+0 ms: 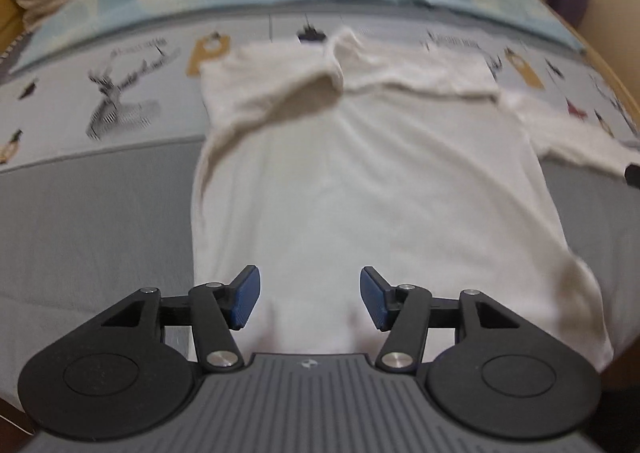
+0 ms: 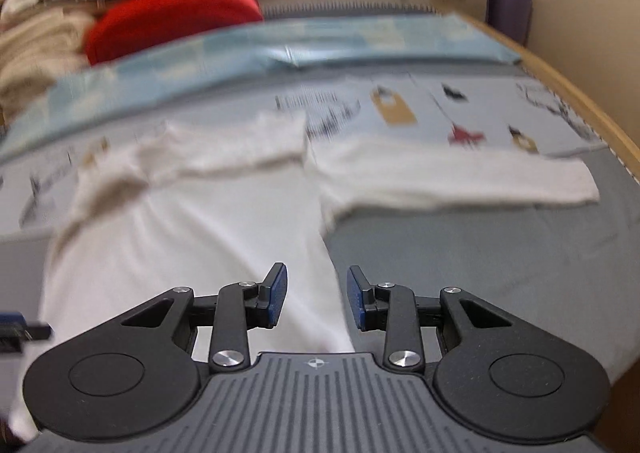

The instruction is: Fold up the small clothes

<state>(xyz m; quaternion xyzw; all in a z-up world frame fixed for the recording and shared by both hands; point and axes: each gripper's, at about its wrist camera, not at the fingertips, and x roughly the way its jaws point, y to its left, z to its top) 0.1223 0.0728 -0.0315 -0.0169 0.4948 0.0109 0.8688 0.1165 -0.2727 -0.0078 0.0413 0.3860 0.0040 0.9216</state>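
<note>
Two black hand-held grippers, left (image 1: 310, 299) and right (image 2: 317, 297), are hovering part-open and empty over a white cotton T-shirt (image 1: 360, 181) lying flat on the bed (image 2: 500, 265), seemingly for folding.

left gripper (image 1: 310, 299): black linkage arms, blue ribbed pads, silver pivot screws, grey ridged body with crosshair mark | right gripper (image 2: 316, 299): same build

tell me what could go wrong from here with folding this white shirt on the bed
1. The white cotton shirt has one sleeve folded over near the collar, while the other sleeve lies spread out, so the fold may end up lopsided.
2. Both the left gripper and the right gripper are open and hold nothing; a careless regrasp could bunch the fabric.
</note>
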